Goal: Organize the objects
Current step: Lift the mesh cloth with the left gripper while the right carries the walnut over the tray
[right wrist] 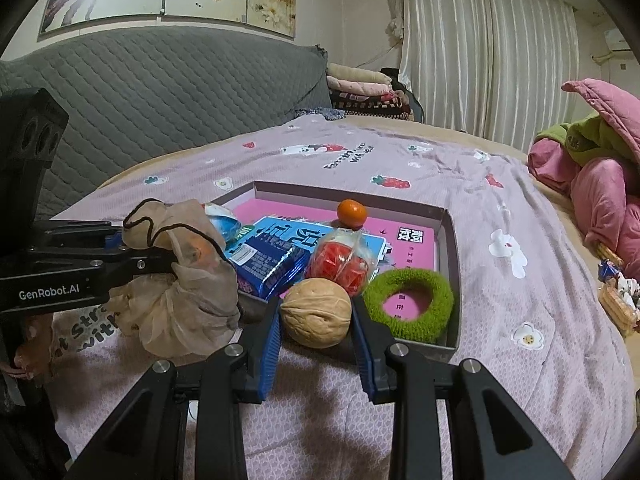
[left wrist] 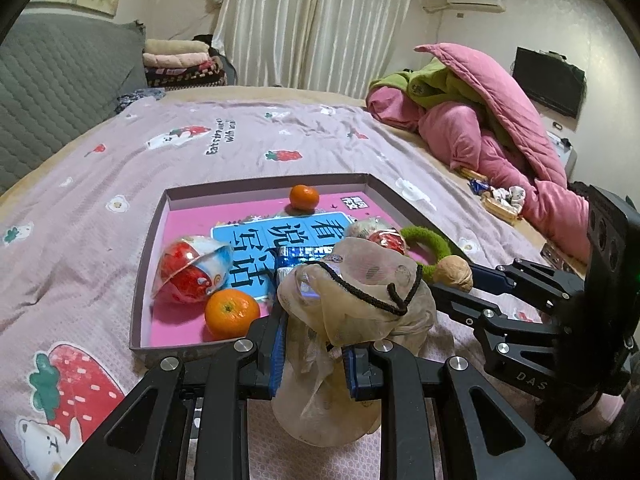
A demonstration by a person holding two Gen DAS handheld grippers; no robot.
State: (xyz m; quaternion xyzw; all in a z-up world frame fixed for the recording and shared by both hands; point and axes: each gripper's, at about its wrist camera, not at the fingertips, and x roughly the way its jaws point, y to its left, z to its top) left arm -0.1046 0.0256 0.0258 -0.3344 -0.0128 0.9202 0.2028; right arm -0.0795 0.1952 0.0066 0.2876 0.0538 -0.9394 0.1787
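Beige gauze is what my left claw (left wrist: 314,364) has pinched tight: a sheer drawstring pouch (left wrist: 352,312) with a black cord, its mouth gaping upward just ahead of the fingertips. My right claw (right wrist: 316,334) is closed partway on a tan, wrinkled walnut (right wrist: 316,312), both blue pads pressed against its shell, and holds it just beside the pouch on the pouch's right, not yet over the opening.

I judge the sorting to be at an early stage. Through the gauze I can make out something orange and a glint of something shiny, so the pouch may already hold an item or two, but I cannot tell for sure what. The walnut looks like the next thing to go in.

Beyond both claws sits a shallow grey cardboard box lid (right wrist: 450,248) with a pink printed lining, and most things are in it: a small orange mandarin (left wrist: 232,312) just ahead-left of the left claw, a second mandarin (right wrist: 351,213) at the far wall, a red and white foil-wrapped egg-shaped toy (left wrist: 192,268), a dark blue shiny snack packet (right wrist: 272,266), a red sweet in clear wrap (right wrist: 344,266), and a fuzzy green fabric ring (right wrist: 408,304) just ahead-right of the right claw. All of these are left to do.
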